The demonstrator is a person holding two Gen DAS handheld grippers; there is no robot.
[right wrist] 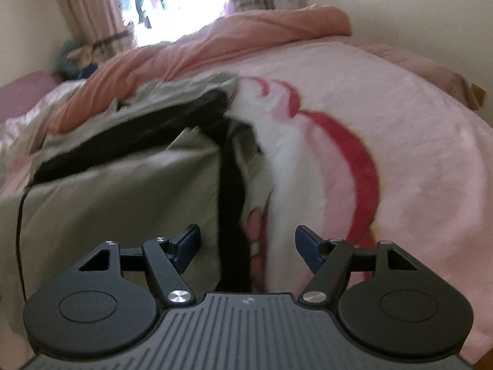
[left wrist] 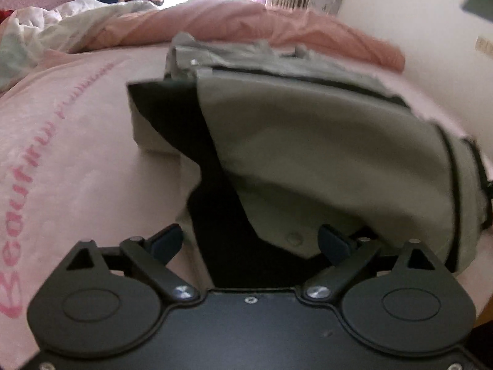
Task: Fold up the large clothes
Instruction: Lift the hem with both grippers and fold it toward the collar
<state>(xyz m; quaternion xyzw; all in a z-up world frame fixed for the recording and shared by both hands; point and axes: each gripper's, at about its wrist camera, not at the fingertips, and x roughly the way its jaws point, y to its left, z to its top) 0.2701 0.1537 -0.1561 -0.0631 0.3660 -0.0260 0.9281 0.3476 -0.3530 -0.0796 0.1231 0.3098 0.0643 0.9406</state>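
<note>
A grey-green garment (left wrist: 323,141) with black lining lies partly folded on a pink bed blanket (left wrist: 77,129). In the left wrist view its near edge, with a snap button, lies between the spread fingers of my left gripper (left wrist: 251,243). The pads do not press on the cloth, so that gripper is open. The right wrist view shows the same garment (right wrist: 117,191) to the left, its black strip running down toward my right gripper (right wrist: 248,246). That gripper is open too, hovering over the garment's edge and the blanket (right wrist: 416,154).
A rumpled salmon-pink duvet (left wrist: 246,21) is heaped along the far side of the bed, with white bedding (left wrist: 46,27) at far left. Behind are a bright window with curtains (right wrist: 92,15) and a pale wall.
</note>
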